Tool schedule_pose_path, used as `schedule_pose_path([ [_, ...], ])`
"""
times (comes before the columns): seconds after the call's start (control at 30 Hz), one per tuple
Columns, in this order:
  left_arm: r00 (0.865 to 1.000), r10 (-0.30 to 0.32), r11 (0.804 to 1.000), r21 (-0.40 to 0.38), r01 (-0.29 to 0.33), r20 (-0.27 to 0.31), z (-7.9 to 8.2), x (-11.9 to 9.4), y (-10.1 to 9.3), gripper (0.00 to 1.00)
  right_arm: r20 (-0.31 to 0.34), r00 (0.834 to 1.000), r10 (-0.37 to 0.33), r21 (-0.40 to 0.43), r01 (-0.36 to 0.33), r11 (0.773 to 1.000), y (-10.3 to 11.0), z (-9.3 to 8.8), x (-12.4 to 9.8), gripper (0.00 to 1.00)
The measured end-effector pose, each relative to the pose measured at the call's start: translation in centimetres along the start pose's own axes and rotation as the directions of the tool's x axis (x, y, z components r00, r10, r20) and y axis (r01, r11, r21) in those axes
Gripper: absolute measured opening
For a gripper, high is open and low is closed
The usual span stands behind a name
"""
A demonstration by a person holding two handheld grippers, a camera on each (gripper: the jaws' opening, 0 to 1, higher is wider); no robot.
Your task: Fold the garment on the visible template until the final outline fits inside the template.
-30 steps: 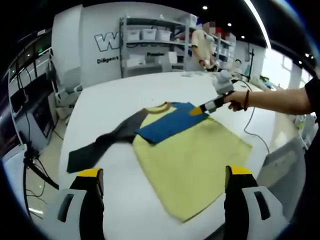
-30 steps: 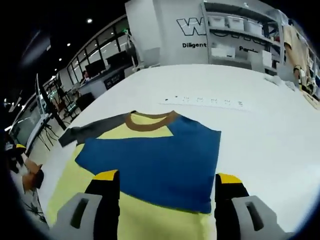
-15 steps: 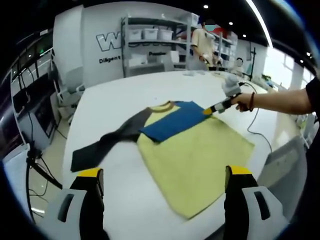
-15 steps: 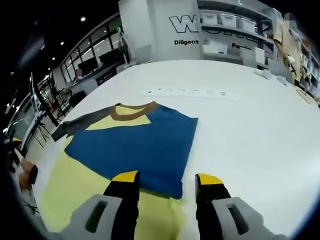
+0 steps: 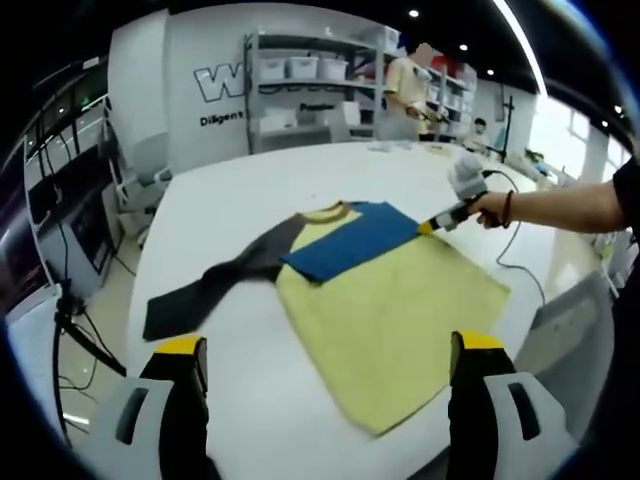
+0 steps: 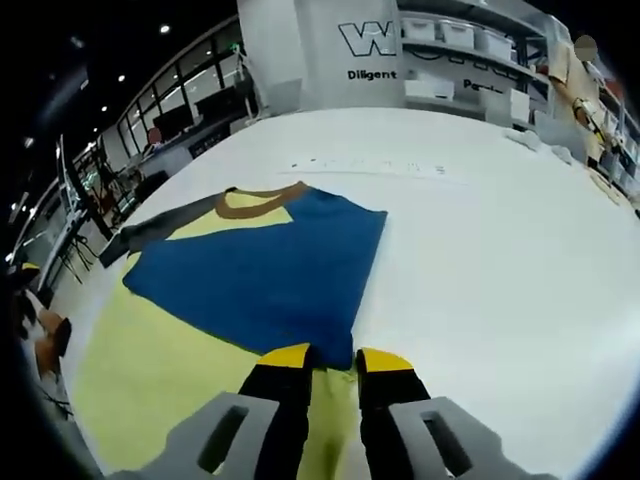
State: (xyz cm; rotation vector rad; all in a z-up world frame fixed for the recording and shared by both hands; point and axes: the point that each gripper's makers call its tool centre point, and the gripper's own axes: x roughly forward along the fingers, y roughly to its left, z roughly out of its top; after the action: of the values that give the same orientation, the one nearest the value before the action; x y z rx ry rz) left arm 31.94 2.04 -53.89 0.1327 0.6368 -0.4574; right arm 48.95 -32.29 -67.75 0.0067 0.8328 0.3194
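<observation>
A yellow shirt (image 5: 390, 300) lies flat on the white table (image 5: 250, 180), with a brown collar (image 6: 262, 200). Its blue sleeve (image 5: 350, 240) is folded across the chest; the dark grey sleeve (image 5: 210, 285) stretches out toward the table's left edge. My left gripper (image 5: 327, 345) is open, back from the shirt's hem, holding nothing. A person's hand holds my right gripper (image 5: 432, 225) at the blue sleeve's end. In the right gripper view, my right gripper (image 6: 335, 358) has its jaws drawn nearly together on the corner of the blue sleeve (image 6: 260, 270).
A row of small dark marks (image 6: 370, 168) runs across the table beyond the collar. A cable (image 5: 505, 240) trails over the table's right side. Shelves with bins (image 5: 300, 80) and a standing person (image 5: 405, 90) are behind. Bare table lies right of the shirt.
My right gripper's jaws have narrowed from wide open to nearly together around the blue sleeve's end. It has also drawn back to that edge. The left gripper stays open and still.
</observation>
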Motion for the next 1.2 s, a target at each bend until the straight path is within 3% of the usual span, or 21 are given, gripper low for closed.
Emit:
schedule_pose_path([
  [0.27, 1.000, 0.001, 1.000, -0.004, -0.001, -0.007, -0.3, 0.1, 0.0, 0.99, 0.017, 1.000, -0.010, -0.080, 0.011, 0.997, 0.1, -0.1, 0.1, 0.00],
  [0.53, 1.000, -0.002, 1.000, -0.001, 0.002, -0.007, -0.2, 0.2, -0.2, 0.99, 0.001, 1.000, -0.009, -0.114, 0.010, 0.993, -0.2, 0.1, 0.0, 0.00],
  [1.2, 1.000, 0.002, 1.000, 0.002, -0.002, -0.020, -0.6, 0.3, 0.3, 0.98, -0.036, 0.997, -0.062, -0.190, 0.054, 0.980, -4.6, -0.5, -1.5, 0.00],
])
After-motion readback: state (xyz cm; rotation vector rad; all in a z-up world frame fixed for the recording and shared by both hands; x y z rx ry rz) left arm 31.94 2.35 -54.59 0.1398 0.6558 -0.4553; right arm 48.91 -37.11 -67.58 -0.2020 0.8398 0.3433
